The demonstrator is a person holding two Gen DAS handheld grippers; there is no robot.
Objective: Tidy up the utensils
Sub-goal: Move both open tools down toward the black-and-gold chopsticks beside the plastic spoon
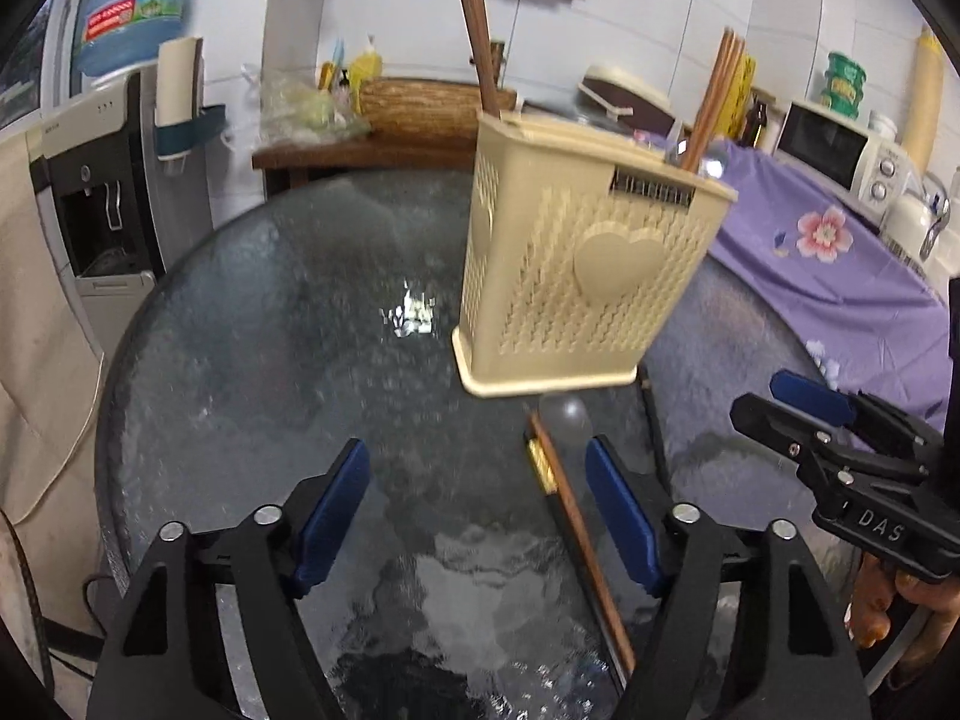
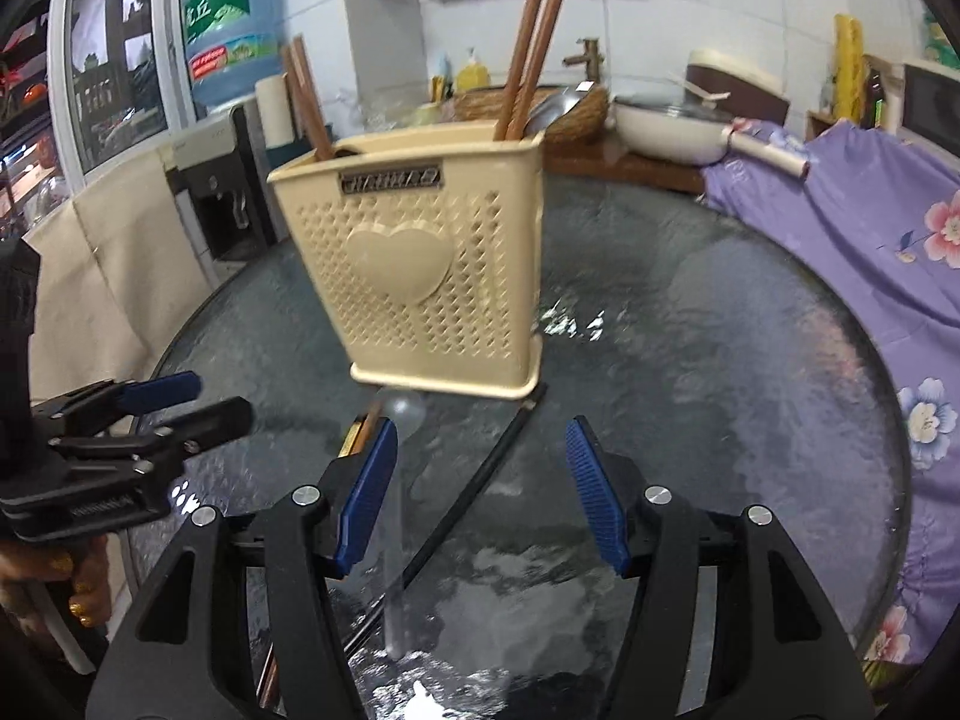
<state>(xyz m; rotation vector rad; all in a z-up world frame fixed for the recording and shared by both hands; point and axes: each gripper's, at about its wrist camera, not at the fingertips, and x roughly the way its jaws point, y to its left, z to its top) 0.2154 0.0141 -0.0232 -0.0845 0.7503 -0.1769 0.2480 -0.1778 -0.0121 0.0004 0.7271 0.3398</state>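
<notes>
Standing on the glass table (image 1: 252, 324), beige utensil holder (image 1: 576, 276) holding chopsticks (image 1: 480, 42), loose chopstick (image 1: 585, 546) lying just before it, left gripper (image 1: 480, 516) and right gripper (image 2: 480, 492) hovering wide open, gripping nothing.

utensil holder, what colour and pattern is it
Beige utensil holder, perforated lattice sides with a raised heart on the front; clearest in the right wrist view.
</notes>
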